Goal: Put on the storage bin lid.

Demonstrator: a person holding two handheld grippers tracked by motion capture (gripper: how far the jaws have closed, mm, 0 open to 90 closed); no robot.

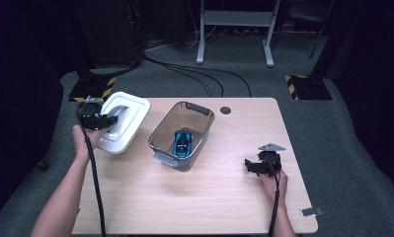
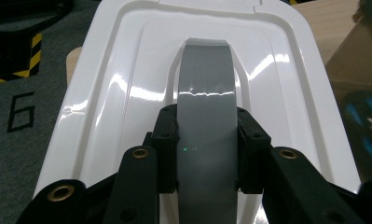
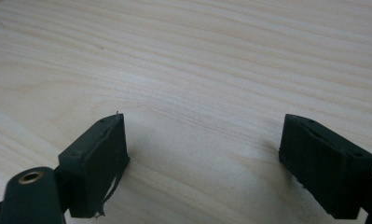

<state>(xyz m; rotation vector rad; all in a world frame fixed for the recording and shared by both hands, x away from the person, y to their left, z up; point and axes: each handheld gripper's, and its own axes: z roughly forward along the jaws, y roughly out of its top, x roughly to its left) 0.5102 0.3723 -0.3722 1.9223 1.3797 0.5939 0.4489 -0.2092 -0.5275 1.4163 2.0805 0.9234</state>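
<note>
My left tool point(image 2: 207, 140) pinches the lid's point(image 2: 127, 93) grey handle point(image 2: 206, 93), which runs lengthwise ahead; right tool point(image 3: 202, 154) spread.

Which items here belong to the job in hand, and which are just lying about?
In the job:
- white lid, clamped by its grey handle in the left gripper
- clear bin
- blue toy car inside it
- right gripper, open over the table

Lying about:
- small grey clip at the table edge
</note>
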